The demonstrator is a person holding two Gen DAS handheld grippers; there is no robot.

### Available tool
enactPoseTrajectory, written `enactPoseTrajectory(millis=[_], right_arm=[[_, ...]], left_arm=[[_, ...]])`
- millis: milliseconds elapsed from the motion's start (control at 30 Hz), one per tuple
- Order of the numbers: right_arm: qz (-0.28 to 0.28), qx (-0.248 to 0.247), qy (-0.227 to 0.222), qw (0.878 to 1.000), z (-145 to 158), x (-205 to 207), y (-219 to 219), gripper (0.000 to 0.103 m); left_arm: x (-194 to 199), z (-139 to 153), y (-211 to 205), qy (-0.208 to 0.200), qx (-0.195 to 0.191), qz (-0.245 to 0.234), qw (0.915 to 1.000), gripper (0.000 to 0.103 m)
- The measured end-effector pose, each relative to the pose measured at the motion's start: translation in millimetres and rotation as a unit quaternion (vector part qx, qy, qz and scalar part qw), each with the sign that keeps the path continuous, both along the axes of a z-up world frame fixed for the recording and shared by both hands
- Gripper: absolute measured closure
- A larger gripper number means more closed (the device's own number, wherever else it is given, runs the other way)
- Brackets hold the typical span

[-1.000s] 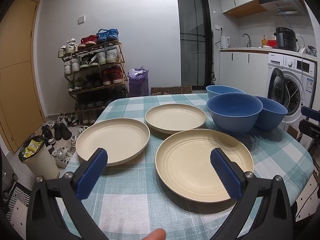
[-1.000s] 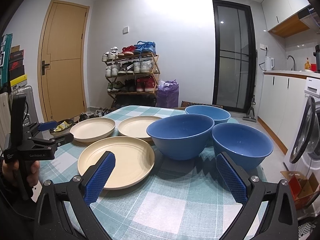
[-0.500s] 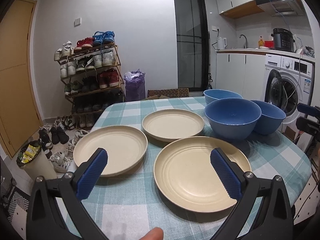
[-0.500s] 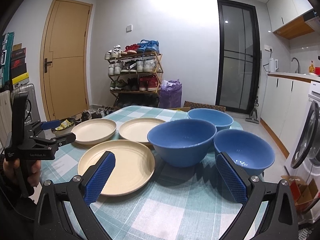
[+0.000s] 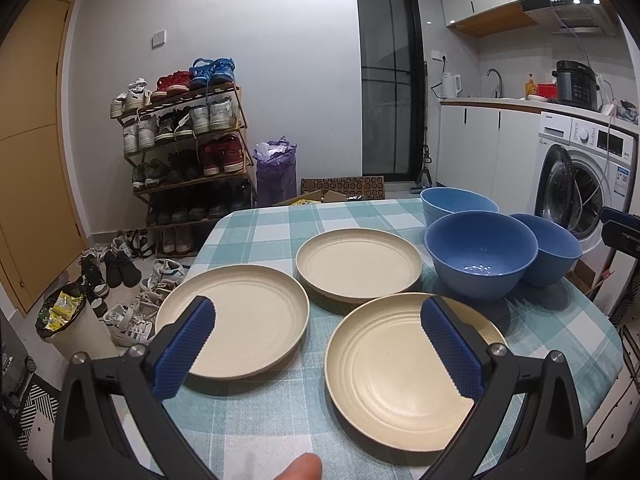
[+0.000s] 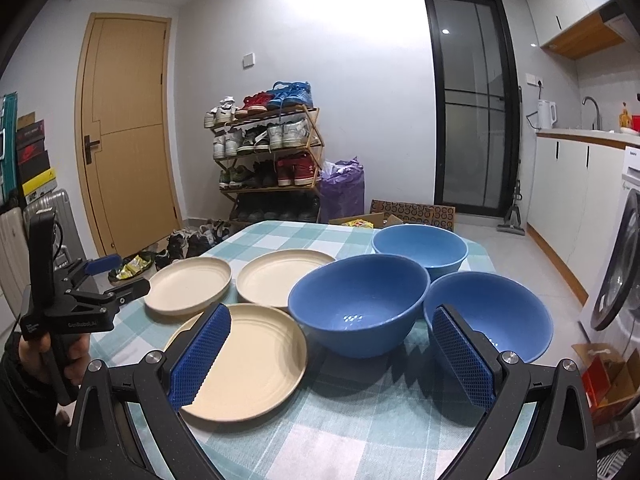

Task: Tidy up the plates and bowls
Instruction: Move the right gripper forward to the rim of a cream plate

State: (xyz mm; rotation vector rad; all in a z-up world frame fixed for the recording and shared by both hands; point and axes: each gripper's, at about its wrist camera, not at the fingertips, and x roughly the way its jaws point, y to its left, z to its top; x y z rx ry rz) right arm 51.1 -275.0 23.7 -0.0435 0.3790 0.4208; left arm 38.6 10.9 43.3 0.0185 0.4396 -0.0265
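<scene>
Nearby, bowls (image 6: 360, 312) crowd plates (image 6: 244, 356).

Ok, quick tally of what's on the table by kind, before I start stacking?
Cream plates: 3
Blue bowls: 3
Total: 6 dishes, all on the checked tablecloth.

Hardly anything legible here: small white lettering printed along the body of the left gripper (image 6: 102, 278), seen from the right wrist camera, too blurred to spell out with confidence. Faint brand mark on the top panel of the washing machine (image 5: 584, 184), plus a blue and white sticker on its front, both unreadable at this size. Red logo on a stacked shoebox (image 6: 30, 148) at far left, wording not decipherable.
</scene>
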Motion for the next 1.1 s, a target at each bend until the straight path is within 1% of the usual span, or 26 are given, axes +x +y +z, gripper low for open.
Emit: enactPoseTrajectory(millis=[167, 400, 533, 600, 633, 800, 1100], right_arm=[[0.001, 0.006, 0.001, 1.000, 10.8, 10.4, -0.9, 0.000], [0.013, -0.015, -0.009, 1.000, 28.9, 18.6, 6.9, 0.000], [0.017, -0.018, -0.012, 1.000, 41.2, 24.5, 9.9, 0.000], [0.017, -0.020, -0.014, 1.000, 47.4, 28.3, 10.6, 0.000], [0.017, -0.022, -0.013, 1.000, 50.3, 30.5, 10.6, 0.000], [0.025, -0.027, -0.006, 0.999, 62.1, 44.6, 14.4, 0.000], [0.032, -0.034, 0.017, 0.999, 69.6, 75.8, 28.9, 0.000]], left_arm=[[8.0, 8.0, 6.5, -0.003, -0.004, 0.003, 1.0000, 0.000], [19.8, 19.4, 11.3, -0.007, 0.003, 0.013, 0.9999, 0.000], [28.8, 22.8, 14.8, 0.004, -0.004, 0.012, 0.9999, 0.000], [32.6, 23.1, 14.9, 0.007, 0.003, 0.020, 0.9998, 0.000], [35.6, 23.1, 15.5, 0.009, 0.005, 0.025, 0.9996, 0.000], [45.6, 25.5, 17.7, 0.012, -0.002, 0.023, 0.9997, 0.000], [69.6, 30.5, 24.1, 0.023, -0.011, 0.033, 0.9991, 0.000]])
